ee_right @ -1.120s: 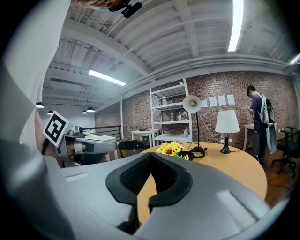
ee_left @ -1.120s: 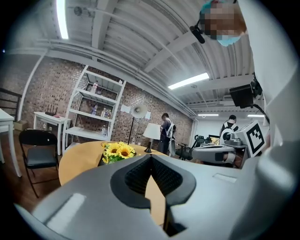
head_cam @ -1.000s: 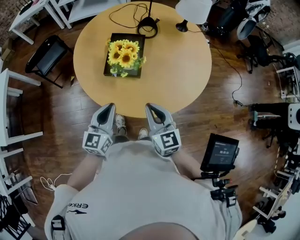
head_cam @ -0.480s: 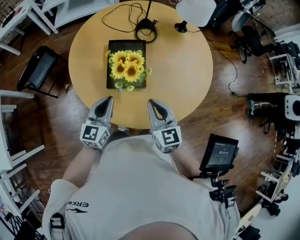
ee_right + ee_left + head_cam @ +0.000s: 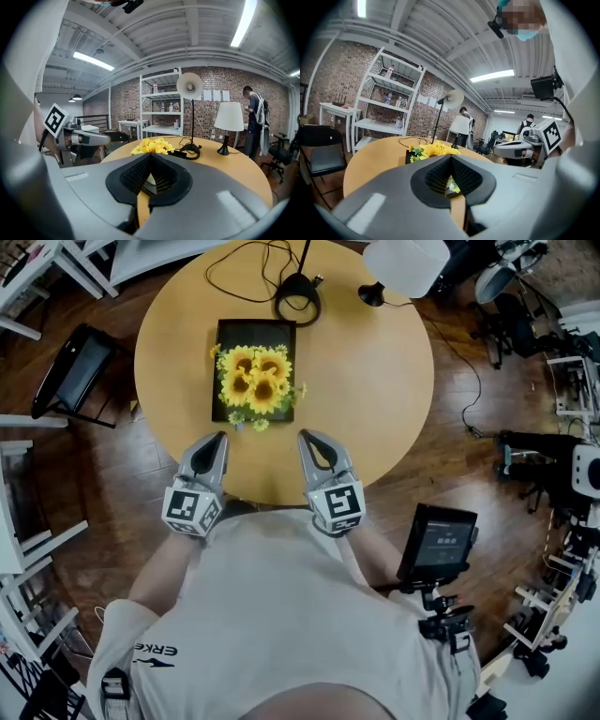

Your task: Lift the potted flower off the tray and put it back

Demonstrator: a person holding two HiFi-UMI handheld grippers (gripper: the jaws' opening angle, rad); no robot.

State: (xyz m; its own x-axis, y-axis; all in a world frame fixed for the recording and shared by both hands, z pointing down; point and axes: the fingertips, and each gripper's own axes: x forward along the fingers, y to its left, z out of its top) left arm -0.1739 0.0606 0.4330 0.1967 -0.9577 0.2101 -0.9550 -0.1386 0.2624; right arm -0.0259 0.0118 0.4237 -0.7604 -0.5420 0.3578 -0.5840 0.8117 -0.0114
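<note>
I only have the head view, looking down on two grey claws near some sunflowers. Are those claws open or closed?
Observer: The left gripper has its jaws together at the tips, with nothing between them.
Operator: And the other one?
Observer: The right gripper is shut and empty too, and it is aimed at the potted flower.
Operator: Is anyone else in the room?
Observer: Yes, a person stands beyond the lamp.

Loft-style lab or studio, brick wall (image 5: 234,84), white shelving (image 5: 161,105), ceiling strip light (image 5: 243,21), screen on stand (image 5: 439,545)
</note>
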